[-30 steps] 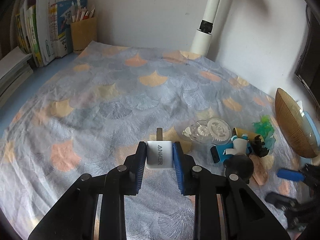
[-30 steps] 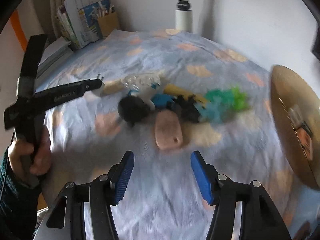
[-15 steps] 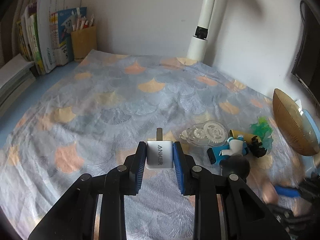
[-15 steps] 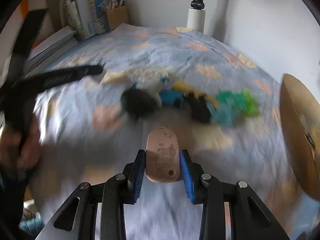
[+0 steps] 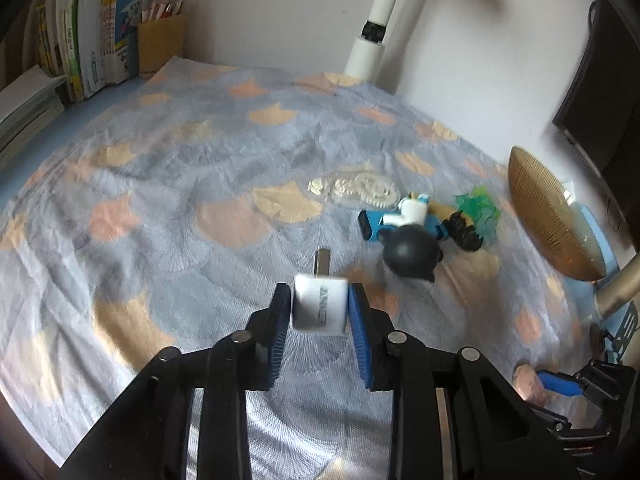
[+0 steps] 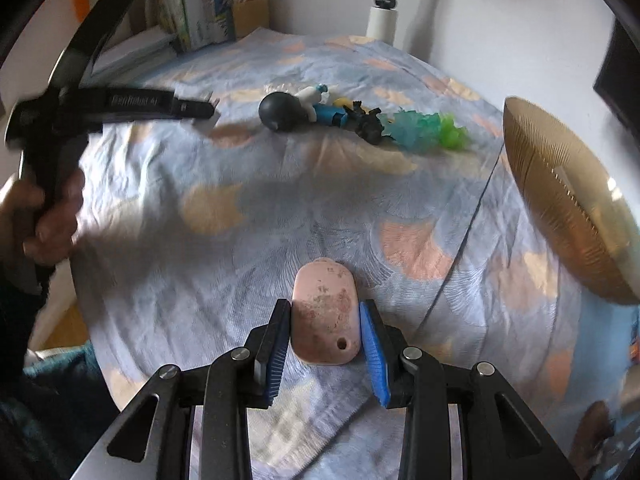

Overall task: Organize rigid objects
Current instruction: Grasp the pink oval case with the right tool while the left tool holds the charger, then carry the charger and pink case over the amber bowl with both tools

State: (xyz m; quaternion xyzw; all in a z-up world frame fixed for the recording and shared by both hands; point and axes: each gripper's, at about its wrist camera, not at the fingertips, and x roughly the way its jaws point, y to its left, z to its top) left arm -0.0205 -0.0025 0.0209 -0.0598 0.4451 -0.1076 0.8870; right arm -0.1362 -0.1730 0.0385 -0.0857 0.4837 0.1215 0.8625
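- while both grippers hang over the patterned cloth (image 5: 200,160) that covers the tabletop, each has one thing between its pads.
- left gripper (image 5: 320,300): its jaws have just been easing apart a little, and the white charger (image 5: 320,310) is between the blue pads; the pads look to touch both its sides, though the charger is blurred and slightly tilted, with its metal prong pointing away from the camera.
- the charger is clear of the cloth, near and to the left of the pile of small things.
- right gripper (image 6: 325,308): its jaws have just been closing, and now they pinch a flat pink tag (image 6: 324,320) by its long sides; the tag has rounded ends and a small hole near the end closest to the camera.
- the tag is held over the near part of the cloth, well apart from the pile.
- the pile holds a black ball (image 5: 410,254), a blue and white toy (image 5: 376,226), a small black figure (image 6: 366,122), a green plastic clump (image 5: 480,210) and, behind them, a clear case with gear wheels (image 5: 360,190).
- a ribbed golden bowl (image 5: 552,216) stands tilted on its edge at the right side of the cloth.
- at the back are a row of books (image 5: 80,40), a yellow pencil cup (image 5: 160,46) and a white pole (image 5: 372,40) by the wall.
- a hand (image 6: 52,220) grips the handle of the left gripper in the right wrist view.
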